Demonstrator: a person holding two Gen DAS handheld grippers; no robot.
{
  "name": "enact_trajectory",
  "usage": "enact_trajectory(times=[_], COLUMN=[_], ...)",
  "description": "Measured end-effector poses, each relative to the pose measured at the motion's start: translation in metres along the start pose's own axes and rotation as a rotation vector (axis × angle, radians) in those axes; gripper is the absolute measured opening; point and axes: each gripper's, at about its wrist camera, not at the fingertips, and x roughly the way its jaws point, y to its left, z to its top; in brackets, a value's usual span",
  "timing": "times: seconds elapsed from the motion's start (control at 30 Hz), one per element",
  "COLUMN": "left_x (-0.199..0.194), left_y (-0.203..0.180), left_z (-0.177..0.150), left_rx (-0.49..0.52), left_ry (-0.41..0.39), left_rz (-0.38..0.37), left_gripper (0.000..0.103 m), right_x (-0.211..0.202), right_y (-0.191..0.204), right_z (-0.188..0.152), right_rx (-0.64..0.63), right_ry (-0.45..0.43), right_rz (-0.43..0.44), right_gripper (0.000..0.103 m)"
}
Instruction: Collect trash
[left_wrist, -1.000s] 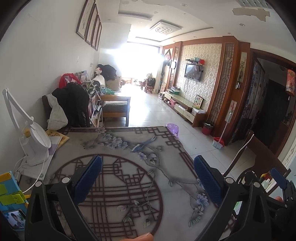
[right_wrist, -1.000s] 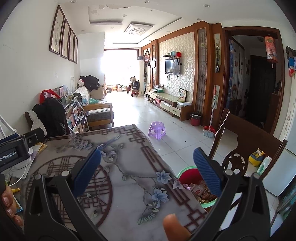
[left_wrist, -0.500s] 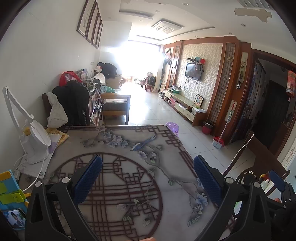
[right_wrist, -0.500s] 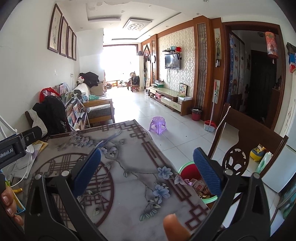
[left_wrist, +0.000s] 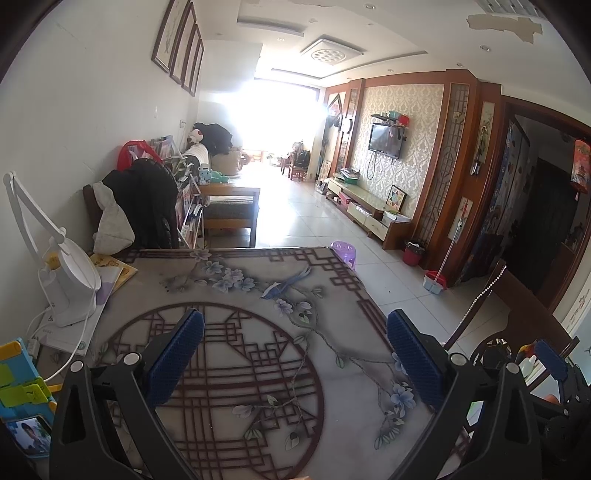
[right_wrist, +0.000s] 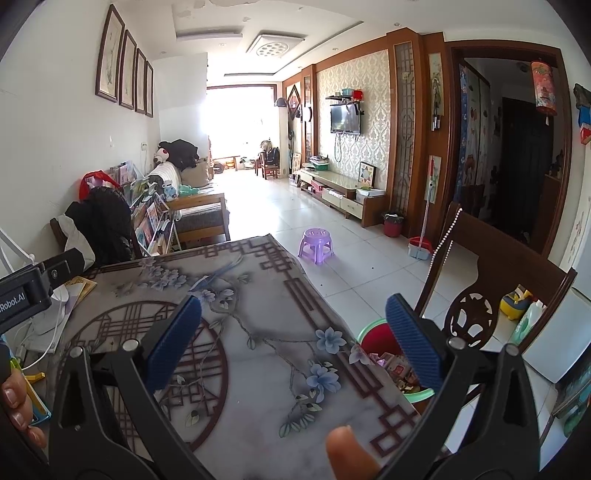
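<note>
A green-rimmed trash bin (right_wrist: 384, 350) lined in red holds several wrappers and stands on the floor off the table's right edge. My right gripper (right_wrist: 293, 345) hovers open over the table's right side, its blue pads wide apart and empty. My left gripper (left_wrist: 295, 360) is also open and empty above the round lattice pattern of the tablecloth (left_wrist: 258, 332). No loose trash shows on the patterned tablecloth (right_wrist: 258, 332). The right gripper's body (left_wrist: 550, 373) shows at the right edge of the left wrist view.
A white desk lamp (left_wrist: 62, 273), booklets and a colourful toy (left_wrist: 18, 384) crowd the table's left edge. A dark wooden chair (right_wrist: 491, 280) stands right of the bin. A purple stool (right_wrist: 316, 245) sits on the tiled floor beyond. A hand (right_wrist: 16, 398) shows at lower left.
Both grippers stay open with little drift. The right view has lifted slightly, showing more of the bin and the floor.
</note>
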Motion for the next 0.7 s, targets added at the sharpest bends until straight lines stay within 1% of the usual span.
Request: enact_trajectory(times=[0.37, 0.6, 0.7], left_x=[0.000, -0.004, -0.003], left_y=[0.000, -0.003, -0.004], left_z=[-0.002, -0.013, -0.015], left_rx=[0.000, 0.005, 0.013], left_ry=[0.006, 0.026, 0.034], left_rz=[-0.002, -0.014, -0.002], left_gripper=[0.095, 0.095, 0.095], right_x=[0.003, 0.005, 0.008], right_y=[0.004, 0.004, 0.003], right_z=[-0.005, -0.006, -0.006], right_rx=[-0.004, -0.003, 0.000], right_ry=[0.016, 0.029, 0.041], right_rz=[0.005, 0.010, 0.019], right_gripper=[0.098, 0.098, 0.098])
